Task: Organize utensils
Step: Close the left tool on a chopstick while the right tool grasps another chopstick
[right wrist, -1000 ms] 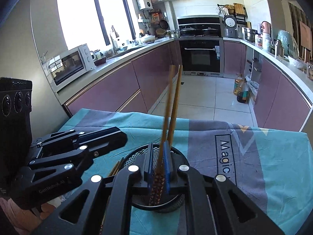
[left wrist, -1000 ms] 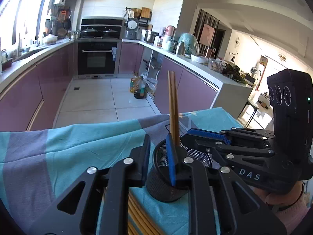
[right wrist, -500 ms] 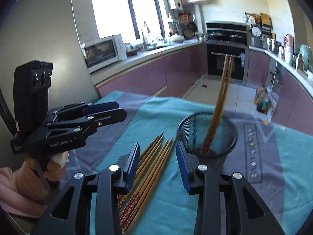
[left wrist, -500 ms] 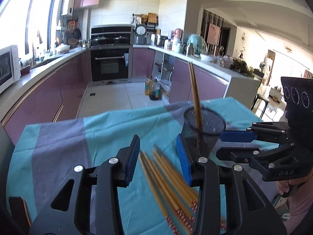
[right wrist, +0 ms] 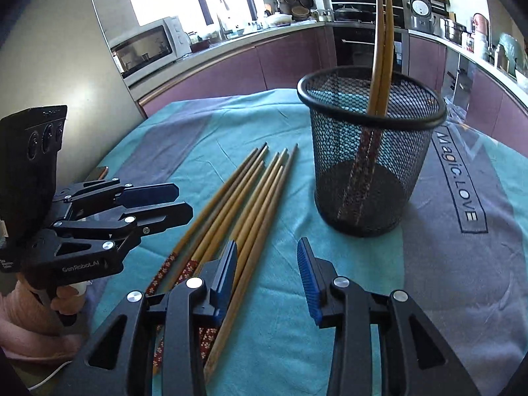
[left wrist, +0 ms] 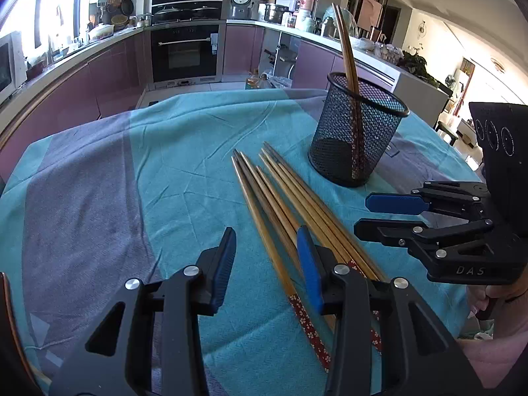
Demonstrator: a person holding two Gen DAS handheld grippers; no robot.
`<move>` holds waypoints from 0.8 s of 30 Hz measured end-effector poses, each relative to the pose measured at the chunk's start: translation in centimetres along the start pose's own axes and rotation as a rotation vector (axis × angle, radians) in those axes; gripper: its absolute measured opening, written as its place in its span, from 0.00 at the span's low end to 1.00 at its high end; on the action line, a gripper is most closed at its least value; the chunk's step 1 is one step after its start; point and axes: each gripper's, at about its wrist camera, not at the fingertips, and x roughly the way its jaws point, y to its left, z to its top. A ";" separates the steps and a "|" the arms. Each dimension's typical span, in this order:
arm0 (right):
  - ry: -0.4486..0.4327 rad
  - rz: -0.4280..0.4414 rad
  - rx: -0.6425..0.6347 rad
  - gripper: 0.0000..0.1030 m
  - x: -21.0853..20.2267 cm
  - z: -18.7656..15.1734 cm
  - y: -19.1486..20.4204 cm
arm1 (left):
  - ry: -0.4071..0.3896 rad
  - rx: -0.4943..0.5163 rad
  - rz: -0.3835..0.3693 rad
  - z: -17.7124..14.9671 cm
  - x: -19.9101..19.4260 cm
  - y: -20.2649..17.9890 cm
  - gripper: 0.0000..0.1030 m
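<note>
A black mesh cup (left wrist: 358, 132) (right wrist: 369, 151) stands on the teal cloth with two chopsticks (left wrist: 348, 46) (right wrist: 381, 49) leaning upright in it. Several wooden chopsticks (left wrist: 283, 204) (right wrist: 237, 204) with red patterned ends lie flat on the cloth beside the cup. My left gripper (left wrist: 266, 264) is open and empty, low over the near ends of the loose chopsticks. My right gripper (right wrist: 267, 270) is open and empty, just in front of the cup, with the loose chopsticks under its left finger. Each gripper shows in the other's view: the right one (left wrist: 389, 217), the left one (right wrist: 171, 203).
The table is covered by a teal and grey cloth (left wrist: 99, 181) (right wrist: 462, 231) and its edges drop off to the kitchen floor. A small dark object (right wrist: 99, 173) lies at the cloth's left edge. Purple cabinets and an oven stand beyond.
My right gripper opened and let the two chopsticks go into the cup, then drew back. My left gripper pulled back from the cup to the loose chopsticks.
</note>
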 end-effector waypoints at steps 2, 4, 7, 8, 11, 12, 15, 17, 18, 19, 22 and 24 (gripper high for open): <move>0.004 -0.005 0.003 0.35 0.1 -0.2 -0.1 | 0.009 0.002 -0.003 0.5 0.2 -0.5 0.36; 0.008 -0.010 0.005 0.35 0.3 0.0 -0.1 | 0.019 0.002 -0.001 0.6 0.6 -0.6 0.36; 0.013 -0.014 0.007 0.35 0.4 -0.2 -0.1 | 0.035 0.001 0.004 0.6 1.1 -0.6 0.35; 0.014 -0.015 0.007 0.35 0.4 -0.2 -0.2 | 0.041 0.000 0.006 0.6 1.3 -0.5 0.35; 0.017 -0.028 0.001 0.35 1.2 0.2 0.5 | 0.052 -0.005 0.006 0.5 1.6 -0.3 0.34; 0.017 -0.028 -0.001 0.35 1.2 0.2 0.6 | 0.055 -0.006 0.006 0.4 1.7 -0.2 0.32; 0.018 -0.038 -0.008 0.35 1.5 0.2 0.8 | 0.060 0.000 0.012 0.4 1.9 -0.3 0.31; 0.020 -0.044 -0.011 0.35 1.6 0.3 0.9 | 0.064 0.003 0.016 0.6 2.1 -0.3 0.30; 0.021 -0.047 -0.011 0.35 1.7 0.4 1.0 | 0.067 0.003 0.018 0.5 2.2 -0.3 0.28; 0.022 -0.049 -0.012 0.35 1.7 0.4 1.0 | 0.073 0.001 0.018 0.6 2.4 -0.2 0.28; 0.024 -0.059 -0.017 0.35 1.7 0.4 1.1 | 0.074 -0.001 0.017 0.6 2.5 -0.1 0.25; 0.028 -0.076 -0.029 0.32 1.6 0.4 1.2 | 0.077 -0.001 0.013 0.5 2.6 0.0 0.22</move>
